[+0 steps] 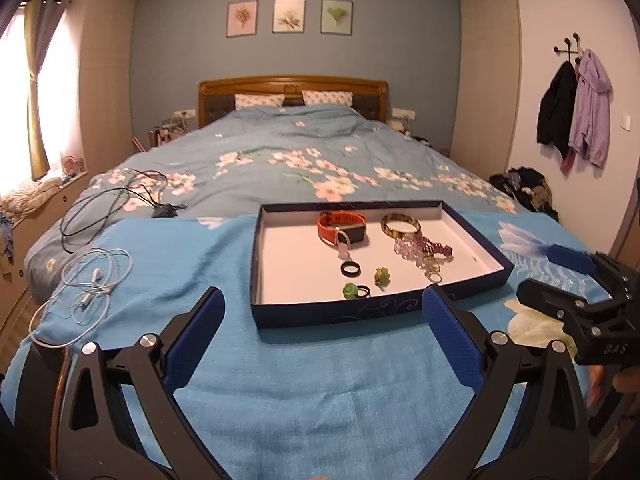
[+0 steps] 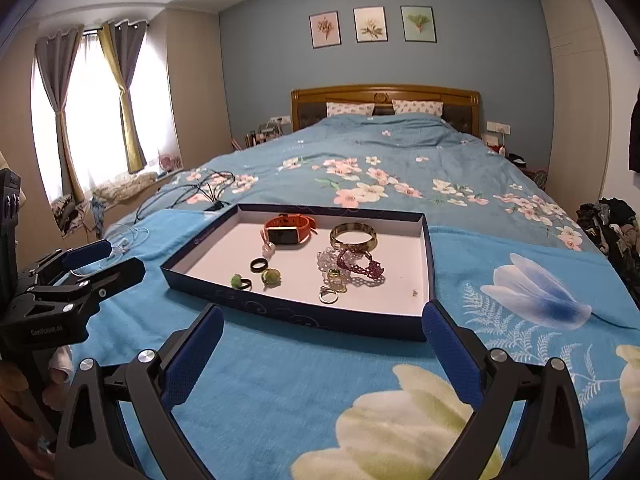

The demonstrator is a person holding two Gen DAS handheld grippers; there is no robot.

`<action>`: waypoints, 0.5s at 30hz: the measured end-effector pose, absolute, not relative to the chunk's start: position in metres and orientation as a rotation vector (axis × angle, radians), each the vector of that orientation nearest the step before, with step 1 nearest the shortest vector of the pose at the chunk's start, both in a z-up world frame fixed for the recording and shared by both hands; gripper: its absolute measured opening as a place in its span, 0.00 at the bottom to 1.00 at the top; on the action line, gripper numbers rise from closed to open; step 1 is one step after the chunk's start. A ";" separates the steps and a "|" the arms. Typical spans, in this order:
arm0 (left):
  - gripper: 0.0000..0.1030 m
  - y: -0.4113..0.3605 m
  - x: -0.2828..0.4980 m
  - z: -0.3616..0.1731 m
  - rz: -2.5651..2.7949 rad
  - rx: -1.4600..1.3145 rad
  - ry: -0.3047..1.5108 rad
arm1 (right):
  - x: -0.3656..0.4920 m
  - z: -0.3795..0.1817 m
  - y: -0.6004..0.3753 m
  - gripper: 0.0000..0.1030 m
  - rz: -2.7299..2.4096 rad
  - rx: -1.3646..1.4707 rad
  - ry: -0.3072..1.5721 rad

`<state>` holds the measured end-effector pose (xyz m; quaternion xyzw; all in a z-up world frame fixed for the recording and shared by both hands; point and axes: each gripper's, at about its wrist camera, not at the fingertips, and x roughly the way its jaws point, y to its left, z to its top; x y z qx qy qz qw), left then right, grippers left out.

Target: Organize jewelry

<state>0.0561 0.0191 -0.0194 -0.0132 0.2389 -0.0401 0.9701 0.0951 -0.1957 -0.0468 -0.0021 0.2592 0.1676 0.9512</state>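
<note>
Bedroom, blue floral bed (image 1: 320, 152): the jewelry sits in a shallow navy box lid (image 1: 472, 236) near its foot. Both the left hand-held gripper (image 1: 322, 312) and right hand-held gripper (image 2: 322, 326) hang short of it, jaws wide, holding nothing. Start with an isolated piece, the black ring (image 2: 258, 265) (rings lie clear of the tangled beaded bracelets (image 2: 360, 266)), and come down steeply.

Bed (image 1: 280, 148) w/ floral duvet, white cable (image 1: 86, 280) & black cables (image 1: 116, 196) on left, 3 framed prints (image 1: 289, 16) on wall, jackets (image 1: 576, 108) hung right.
</note>
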 end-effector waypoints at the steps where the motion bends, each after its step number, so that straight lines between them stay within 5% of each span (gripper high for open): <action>1: 0.94 0.019 0.052 -0.018 -0.078 -0.030 0.469 | 0.092 -0.047 -0.196 0.93 0.342 -0.007 0.516; 15: 0.94 0.005 0.010 -0.003 -0.051 -0.007 0.288 | 0.061 -0.041 -0.192 0.93 0.312 -0.023 0.386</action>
